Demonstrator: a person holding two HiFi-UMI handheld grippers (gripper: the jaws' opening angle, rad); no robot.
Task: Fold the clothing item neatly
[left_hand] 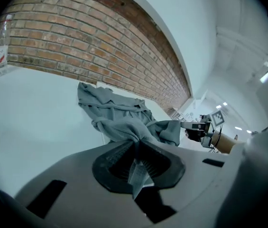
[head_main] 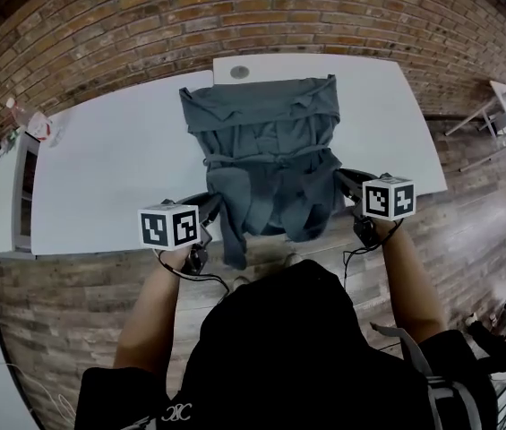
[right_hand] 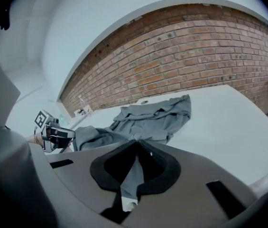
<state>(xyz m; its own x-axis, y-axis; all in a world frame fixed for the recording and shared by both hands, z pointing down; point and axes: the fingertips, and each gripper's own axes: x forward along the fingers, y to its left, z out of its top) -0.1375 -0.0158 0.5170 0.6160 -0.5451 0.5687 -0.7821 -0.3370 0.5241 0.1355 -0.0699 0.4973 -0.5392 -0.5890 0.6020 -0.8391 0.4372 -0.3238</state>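
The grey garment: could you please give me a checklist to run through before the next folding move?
1. Left gripper clamped on the garment: ok, cloth is pinched between its jaws.
2. Right gripper clamped on the garment: ok, cloth is pinched there too.
3. Garment lying smooth: not ok, it is creased and bunched across the middle.
4. Garment wholly on the table: not ok, its near part reaches past the front edge.
5. Both grips on matching corners: cannot tell, the bunched cloth hides the hem.
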